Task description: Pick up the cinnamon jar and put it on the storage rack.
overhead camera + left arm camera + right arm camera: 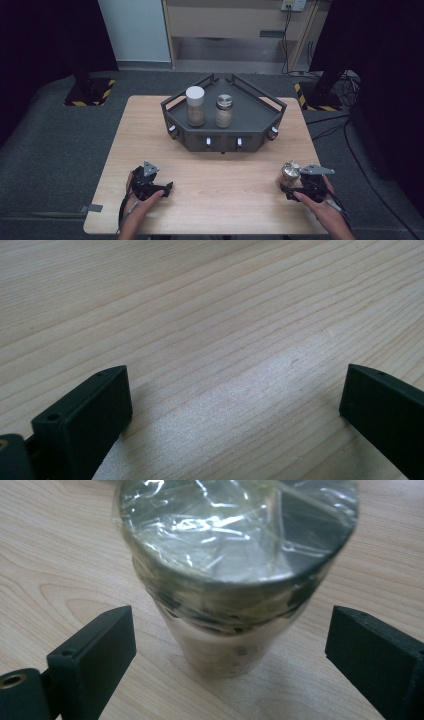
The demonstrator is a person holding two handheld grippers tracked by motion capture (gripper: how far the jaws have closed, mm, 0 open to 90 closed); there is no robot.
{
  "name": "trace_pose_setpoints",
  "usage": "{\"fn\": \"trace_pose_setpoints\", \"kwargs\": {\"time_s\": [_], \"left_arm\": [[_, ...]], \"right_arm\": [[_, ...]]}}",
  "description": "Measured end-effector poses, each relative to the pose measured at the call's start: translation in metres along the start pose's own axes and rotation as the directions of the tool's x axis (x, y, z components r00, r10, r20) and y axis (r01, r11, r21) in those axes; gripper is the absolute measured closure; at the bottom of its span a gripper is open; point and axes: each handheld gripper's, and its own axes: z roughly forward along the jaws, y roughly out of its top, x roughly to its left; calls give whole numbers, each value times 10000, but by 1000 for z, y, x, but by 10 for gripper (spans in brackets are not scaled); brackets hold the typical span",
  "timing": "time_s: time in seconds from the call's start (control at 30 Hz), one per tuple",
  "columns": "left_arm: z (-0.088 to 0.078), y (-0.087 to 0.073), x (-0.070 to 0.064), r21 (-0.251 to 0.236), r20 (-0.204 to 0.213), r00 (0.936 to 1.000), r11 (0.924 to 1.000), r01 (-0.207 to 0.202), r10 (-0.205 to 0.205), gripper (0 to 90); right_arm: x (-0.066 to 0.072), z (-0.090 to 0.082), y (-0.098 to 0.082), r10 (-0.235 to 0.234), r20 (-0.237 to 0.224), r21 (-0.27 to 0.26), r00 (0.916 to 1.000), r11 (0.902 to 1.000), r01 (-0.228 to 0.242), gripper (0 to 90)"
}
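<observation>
Shaker jar [235,580]: upright on desk [210,180], long axis vertical, cap up; between right gripper [230,645] jaws, wide, untouched. Left gripper [235,400]: wide, empty.

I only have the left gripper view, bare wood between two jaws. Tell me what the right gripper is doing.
Observer: The right gripper has its jaws apart on either side of a shaker, not touching it.
Operator: Describe the shaker.
Observer: It stands upright on the table, its metal cap wrapped in clear film.
Operator: Say what else is out there.
Observer: A dark tray sits at the far middle of the table, holding a white-lidded jar and a second shaker side by side.
</observation>
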Motion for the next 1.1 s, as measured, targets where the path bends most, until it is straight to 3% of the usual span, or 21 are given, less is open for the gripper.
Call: {"fn": "trace_pose_setpoints", "kwargs": {"time_s": [0.53, 0.87, 1.1], "left_arm": [[0, 0, 0, -3, 0, 10000, 10000, 5, -5, 0], [0, 0, 0, -2, 1, 10000, 10000, 4, -4, 0], [0, 0, 0, -3, 1, 10000, 10000, 4, -4, 0]], "right_arm": [[3, 12, 10, -221, 14, 105, 9998, 9997, 221, 120], [2, 18, 11, -335, 140, 177, 9993, 9993, 332, 248], [1, 20, 11, -295, -30, 168, 9996, 9994, 295, 310]]}}
